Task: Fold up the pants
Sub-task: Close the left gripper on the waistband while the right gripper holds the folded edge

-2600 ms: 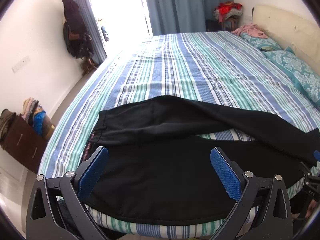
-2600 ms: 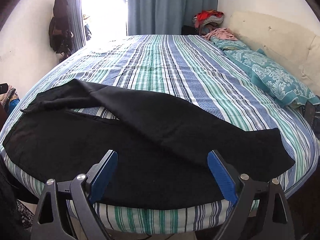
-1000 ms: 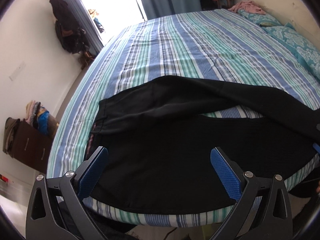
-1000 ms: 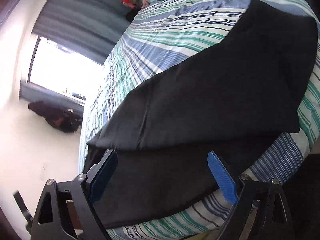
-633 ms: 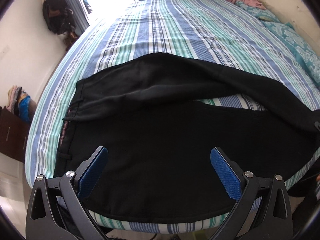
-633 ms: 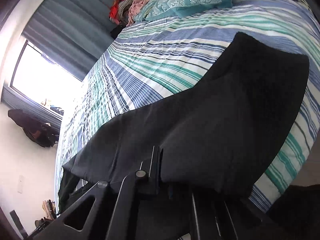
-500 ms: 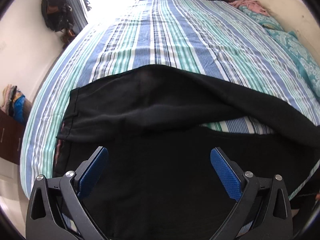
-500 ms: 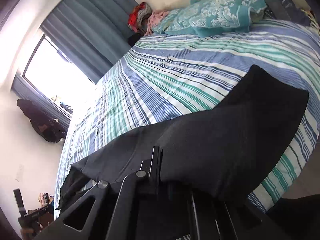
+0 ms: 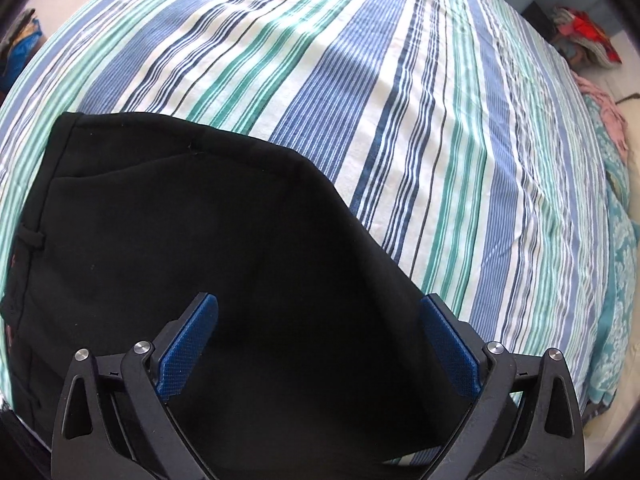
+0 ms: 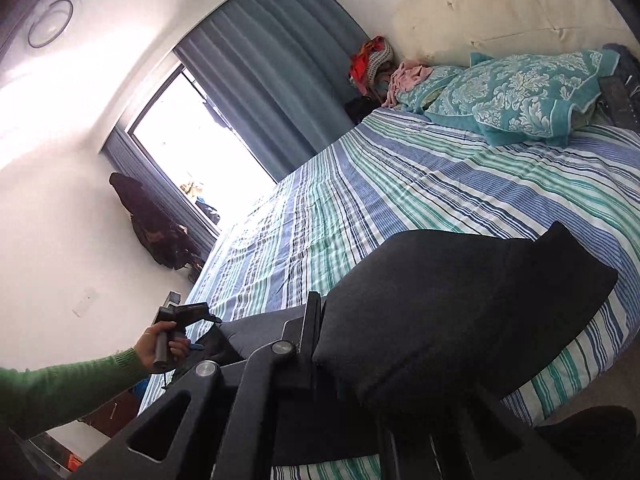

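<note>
One pair of black pants on one bed, two tools in play. The pants are a soft, matte knit-looking fabric, spread over the near edge of the blue, teal and white striped sheet. From the left wrist view the waistband end with a belt loop sits at the left, and a rounded fold runs diagonally from there toward the near right.

The left tool hovers over the pants with its jaws spread wide, nothing between them. Both blue textured pads are visible, and the black fabric fills the gap under and past them. You can also spot this tool from the right wrist view, held by a hand in a green sleeve at the far left end of the pants.

The right tool is clamped on the pants; its black fingers are pressed together with the cloth pinched in, and a thick folded slab of fabric bulges out to the right of the grip, lifted off the sheet.

Far side of the bed: two teal patterned pillows against a cream padded headboard, a pink garment, and grey-blue curtains by a bright window.
</note>
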